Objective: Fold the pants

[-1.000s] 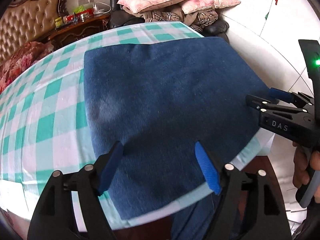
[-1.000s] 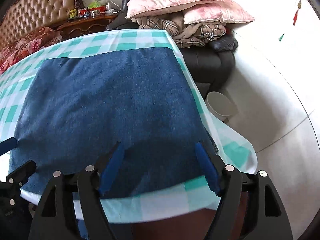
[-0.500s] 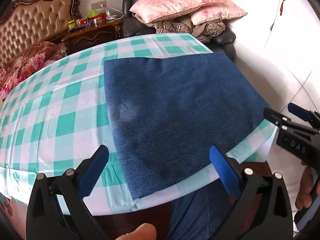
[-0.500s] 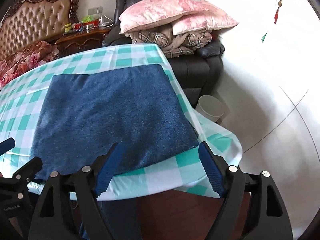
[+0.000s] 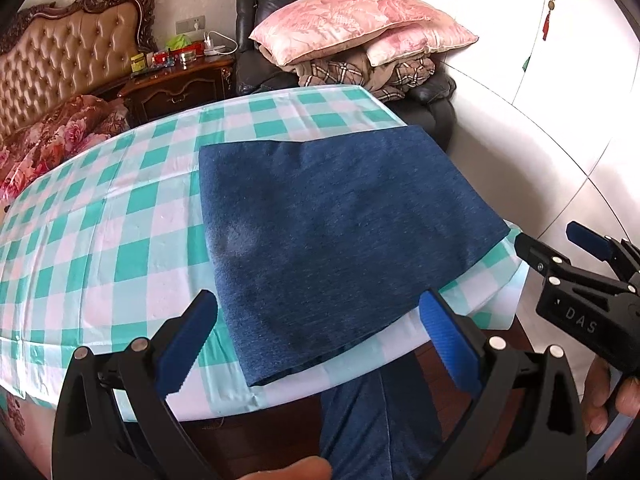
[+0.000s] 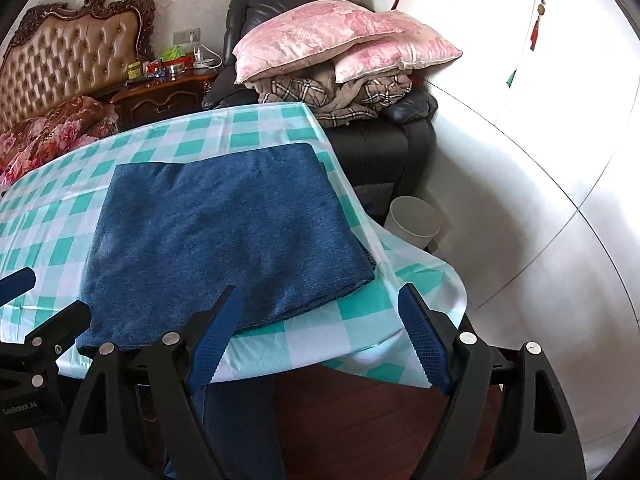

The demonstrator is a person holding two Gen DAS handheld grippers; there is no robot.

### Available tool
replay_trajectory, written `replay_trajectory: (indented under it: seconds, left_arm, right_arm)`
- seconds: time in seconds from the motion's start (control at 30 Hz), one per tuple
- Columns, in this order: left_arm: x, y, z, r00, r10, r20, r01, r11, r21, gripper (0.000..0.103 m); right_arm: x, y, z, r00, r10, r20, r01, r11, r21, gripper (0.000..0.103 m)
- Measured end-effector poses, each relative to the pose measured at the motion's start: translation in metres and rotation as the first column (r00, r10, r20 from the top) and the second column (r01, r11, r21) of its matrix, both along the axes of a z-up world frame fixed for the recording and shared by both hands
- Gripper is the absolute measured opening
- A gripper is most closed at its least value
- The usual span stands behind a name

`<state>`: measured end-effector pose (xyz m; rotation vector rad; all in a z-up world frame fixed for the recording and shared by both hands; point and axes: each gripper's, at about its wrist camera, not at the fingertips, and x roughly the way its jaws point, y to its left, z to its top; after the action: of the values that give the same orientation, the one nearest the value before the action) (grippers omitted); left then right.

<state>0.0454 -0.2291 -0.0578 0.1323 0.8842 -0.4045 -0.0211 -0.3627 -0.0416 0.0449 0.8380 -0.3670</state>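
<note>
Both grippers were spread wide with nothing between the fingers. The left gripper (image 5: 320, 332) hung just off the near edge of the table, its blue pads (image 5: 448, 344) framing the near end of the pants (image 5: 340, 232) without touching them. The right gripper (image 6: 320, 336) sat off the near right corner the same way, jaws apart, and you could spot it from the left camera too, out past the table edge on the right. The pants were folded into a neat blue rectangle lying flat on the green-and-white checked tablecloth (image 5: 120, 240), pushed toward the right side of the table with the near edge close to the table's rim. Behind the table there was a dark leather armchair (image 6: 400, 140) piled with plaid blankets and two pink pillows (image 6: 320, 40), a wooden nightstand (image 5: 176, 88) with clutter on top, and a tufted headboard (image 5: 68, 64). A white bin (image 6: 414, 220) stood on the floor by the chair.
</note>
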Motion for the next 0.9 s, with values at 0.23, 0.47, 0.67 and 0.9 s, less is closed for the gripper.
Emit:
replay_trajectory:
  seconds: [0.23,0.47,0.67,0.9]
  left_arm:
    - [-0.0023,-0.0054,0.0051,1.0,-0.008,0.012,0.008,1.0,0.0,0.101]
    - [-0.0026,-0.006,0.0082,1.0,-0.006,0.019,0.006,1.0,0.001,0.101]
    - [-0.0024,-0.0059,0.0095,1.0,-0.004,0.02,0.004,1.0,0.001,0.101]
    - [-0.0024,-0.0059,0.0094,1.0,-0.005,0.021,0.005,1.0,0.002,0.101]
  right_arm:
    - [-0.0029,-0.0068,0.005,1.0,-0.013,0.011,0.013,1.0,0.005,0.077]
    - [-0.0022,-0.0068,0.0047,1.0,-0.01,0.01,0.01,1.0,0.009,0.077]
    - [-0.002,-0.0069,0.0047,1.0,-0.01,0.01,0.01,1.0,0.009,0.077]
    - [-0.0017,-0.0065,0.0042,1.0,-0.009,0.009,0.009,1.0,0.01,0.077]
